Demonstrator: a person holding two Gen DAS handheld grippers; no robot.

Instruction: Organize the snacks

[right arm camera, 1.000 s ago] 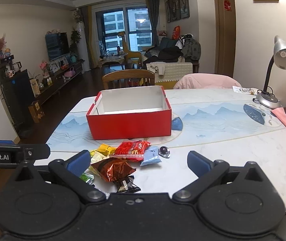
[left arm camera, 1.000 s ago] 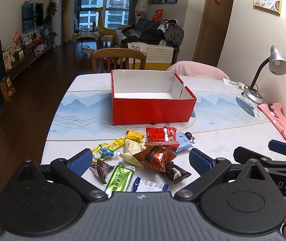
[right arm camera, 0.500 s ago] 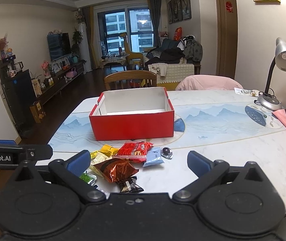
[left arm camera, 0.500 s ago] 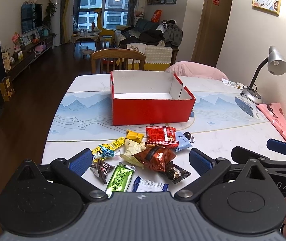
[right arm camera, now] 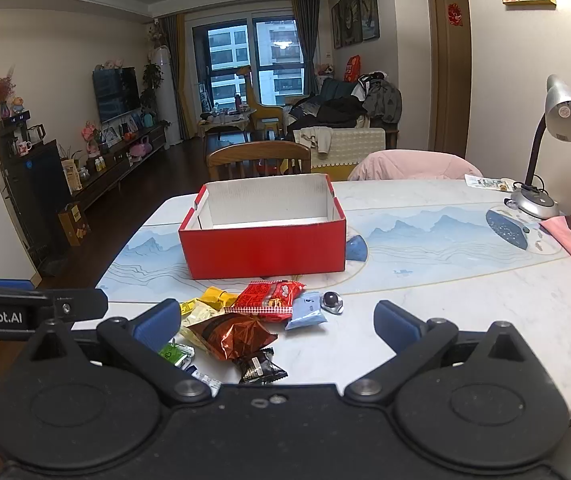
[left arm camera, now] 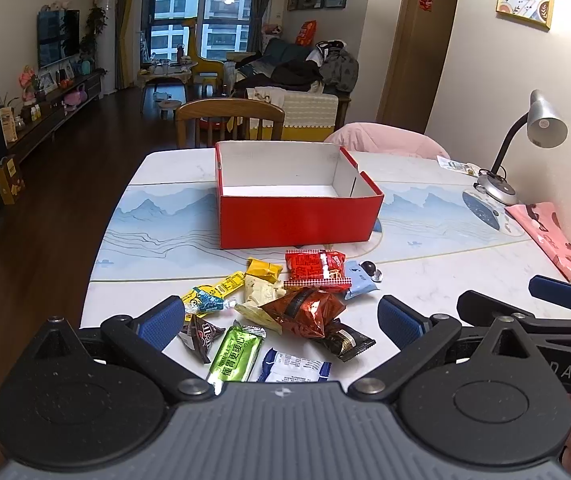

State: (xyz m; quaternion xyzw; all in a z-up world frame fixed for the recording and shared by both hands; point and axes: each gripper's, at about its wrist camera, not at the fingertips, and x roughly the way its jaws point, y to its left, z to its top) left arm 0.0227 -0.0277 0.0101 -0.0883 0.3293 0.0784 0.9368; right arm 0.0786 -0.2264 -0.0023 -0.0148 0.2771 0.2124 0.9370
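Many small snack packets (left arm camera: 285,304) lie in a heap on the worktop (left arm camera: 445,280) just in front of the empty red box (left arm camera: 297,216), and they look light, crinkly and slippery, so pinch one by its flat sealed edge; the left gripper (left arm camera: 281,318) and right gripper (right arm camera: 273,320) both hang over them with jaws apart.

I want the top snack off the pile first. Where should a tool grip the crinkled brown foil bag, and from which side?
Probably grip the brown foil bag at its puffed, raised middle, coming from above: it lies on top of the pile, overlapping the black packet and the cream packet. The left tool, open, already hovers nearest.
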